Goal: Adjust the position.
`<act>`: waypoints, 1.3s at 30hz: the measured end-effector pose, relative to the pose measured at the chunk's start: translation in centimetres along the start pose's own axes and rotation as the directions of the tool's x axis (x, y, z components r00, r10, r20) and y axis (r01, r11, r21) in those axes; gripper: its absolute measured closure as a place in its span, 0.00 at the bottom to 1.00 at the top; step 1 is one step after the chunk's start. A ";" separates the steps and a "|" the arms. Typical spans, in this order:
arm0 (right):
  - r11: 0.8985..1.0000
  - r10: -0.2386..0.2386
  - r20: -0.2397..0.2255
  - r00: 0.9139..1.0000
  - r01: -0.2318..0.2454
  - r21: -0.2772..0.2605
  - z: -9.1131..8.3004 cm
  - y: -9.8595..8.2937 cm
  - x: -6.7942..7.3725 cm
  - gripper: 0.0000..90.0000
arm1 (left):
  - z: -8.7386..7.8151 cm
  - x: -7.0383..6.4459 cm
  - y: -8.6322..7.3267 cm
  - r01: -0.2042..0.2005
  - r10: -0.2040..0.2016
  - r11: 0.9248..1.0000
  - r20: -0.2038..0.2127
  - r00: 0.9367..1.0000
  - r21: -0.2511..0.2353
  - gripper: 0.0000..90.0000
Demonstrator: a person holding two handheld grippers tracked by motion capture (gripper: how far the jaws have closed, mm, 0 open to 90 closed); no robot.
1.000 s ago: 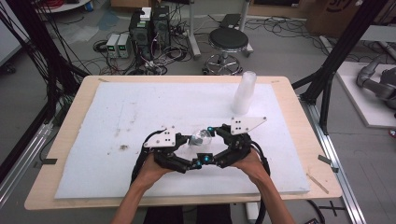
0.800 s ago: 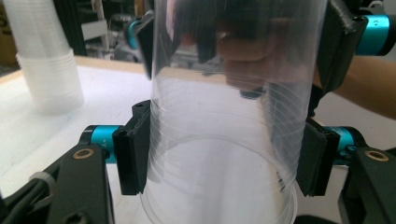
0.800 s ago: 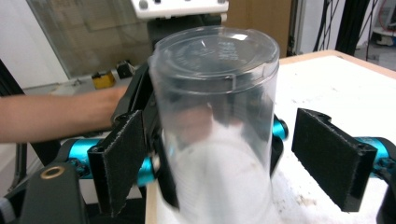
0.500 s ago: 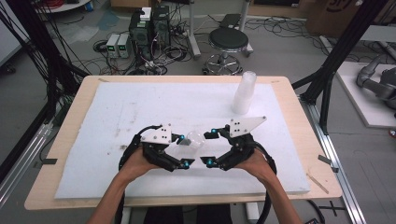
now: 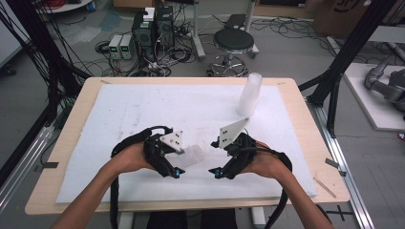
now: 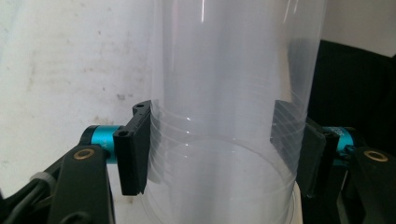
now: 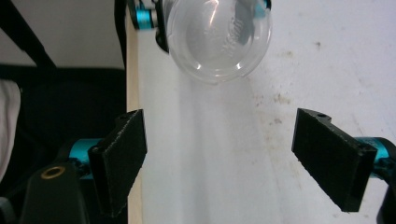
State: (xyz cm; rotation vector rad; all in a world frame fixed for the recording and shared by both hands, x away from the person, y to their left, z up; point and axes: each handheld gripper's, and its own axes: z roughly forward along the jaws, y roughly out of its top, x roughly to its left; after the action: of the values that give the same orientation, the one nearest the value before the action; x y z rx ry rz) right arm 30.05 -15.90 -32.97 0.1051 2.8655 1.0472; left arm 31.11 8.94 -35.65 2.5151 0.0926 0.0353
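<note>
Two grippers sit low in the frame: the left gripper (image 5: 184, 160) clamps a clear plastic cup (image 5: 192, 155), the right gripper (image 5: 216, 157) is wide open, empty.

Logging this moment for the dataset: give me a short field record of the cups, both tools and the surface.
held item: clear plastic cup, lying sideways above the mat
left tool: shut on the clear plastic cup, one jaw on each side of its wall
right tool: open, jaws wide apart, nothing between them, facing the cup's base
other cups: stack of clear cups, upright at the far right of the mat
surface: white foam mat on a wooden table
</note>
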 end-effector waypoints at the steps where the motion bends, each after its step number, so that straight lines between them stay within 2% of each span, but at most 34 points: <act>1: 1.000 -0.007 0.001 1.000 0.007 0.026 0.1 0.2 0.1 0.20 | 0.0 0.0 0.0 0.002 -0.002 1.000 0.000 1.000 0.012 0.37; 3: 0.997 -0.020 0.002 1.000 0.020 0.076 0.1 0.6 0.1 0.20 | 0.0 0.2 0.1 0.002 -0.003 0.999 0.011 1.000 0.045 0.37; 4: 0.997 -0.020 0.002 1.000 0.020 0.076 0.1 0.6 0.1 0.20 | 0.0 0.1 0.2 -0.003 0.002 0.998 0.012 1.000 0.062 0.37; 5: 0.995 -0.026 0.004 1.000 0.025 0.098 0.1 0.8 0.0 0.20 | 0.0 0.1 0.3 -0.007 0.006 0.997 0.011 1.000 0.076 0.37; 12: 0.991 -0.028 0.001 1.000 0.027 0.128 0.4 1.1 -0.2 0.20 | 0.1 0.1 1.1 -0.012 0.011 0.995 0.018 1.000 0.098 0.37; 20: 0.986 -0.036 -0.027 0.999 0.040 0.163 1.2 1.6 -0.4 0.20 | 0.9 0.1 2.1 -0.036 0.032 0.991 0.034 0.999 0.131 0.37; 30: 0.986 -0.038 -0.044 0.998 0.044 0.160 1.6 2.2 -0.3 0.20 | 1.4 0.1 2.6 -0.044 0.039 0.990 0.041 0.998 0.135 0.37; 37: 0.989 -0.036 -0.057 0.998 0.043 0.143 1.7 2.5 -0.3 0.21 | 1.5 0.1 3.0 -0.061 0.055 0.989 0.047 0.997 0.138 0.37; 39: 0.990 -0.045 -0.066 0.997 0.053 0.130 1.8 2.6 -0.4 0.23 | 1.6 0.0 3.0 -0.052 0.046 0.989 0.049 0.998 0.137 0.37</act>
State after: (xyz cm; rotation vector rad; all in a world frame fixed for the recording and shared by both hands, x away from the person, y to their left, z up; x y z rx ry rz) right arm 30.69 -12.75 -32.62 0.0104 2.9752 0.8676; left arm 31.35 5.57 -35.22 2.6546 0.0150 -0.0089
